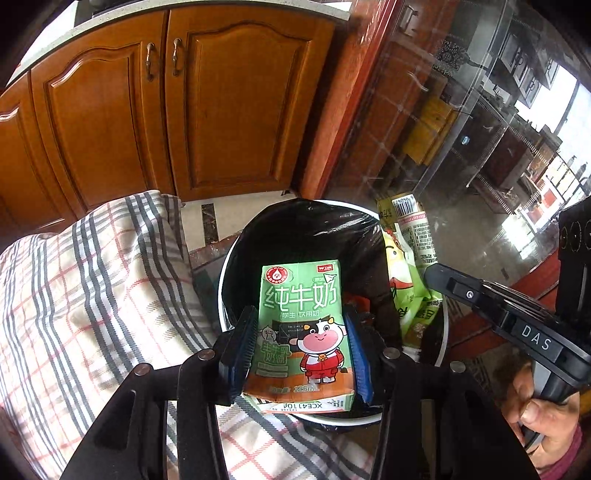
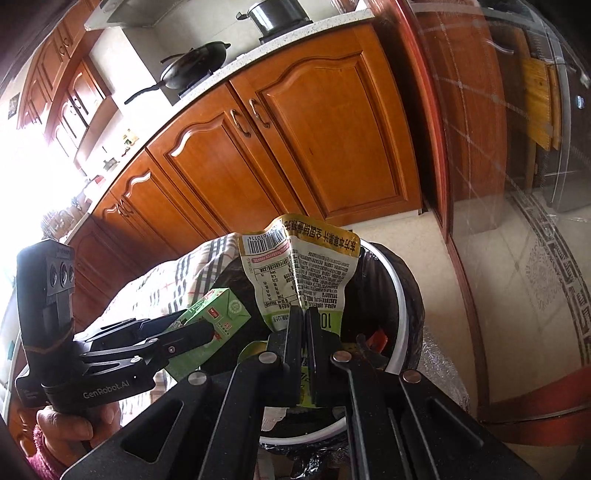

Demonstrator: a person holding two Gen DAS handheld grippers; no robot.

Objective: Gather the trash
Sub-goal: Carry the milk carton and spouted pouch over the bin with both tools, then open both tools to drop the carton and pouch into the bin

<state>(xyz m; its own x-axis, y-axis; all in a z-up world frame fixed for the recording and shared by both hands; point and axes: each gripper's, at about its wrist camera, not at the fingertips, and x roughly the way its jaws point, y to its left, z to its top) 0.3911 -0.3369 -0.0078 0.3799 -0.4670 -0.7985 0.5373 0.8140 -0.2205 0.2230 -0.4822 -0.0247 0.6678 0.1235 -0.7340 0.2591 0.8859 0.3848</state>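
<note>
My left gripper (image 1: 301, 325) is shut on a green milk carton (image 1: 301, 332) with a cartoon cow and holds it over the open mouth of a white-rimmed trash bin (image 1: 236, 254) lined with a black bag. My right gripper (image 2: 306, 314) is shut on a crumpled yellow-green snack wrapper (image 2: 299, 266) and holds it over the same bin (image 2: 400, 295). The wrapper shows in the left wrist view (image 1: 410, 266) at the bin's right side. The carton shows in the right wrist view (image 2: 214, 317), left of the wrapper. Some red trash lies inside the bin.
A plaid cloth (image 1: 92, 295) covers something left of the bin. Wooden cabinet doors (image 1: 177, 110) stand behind it. A glass panel (image 1: 461, 129) is to the right. A black wok (image 2: 195, 66) and a pot (image 2: 277, 14) sit on the counter above.
</note>
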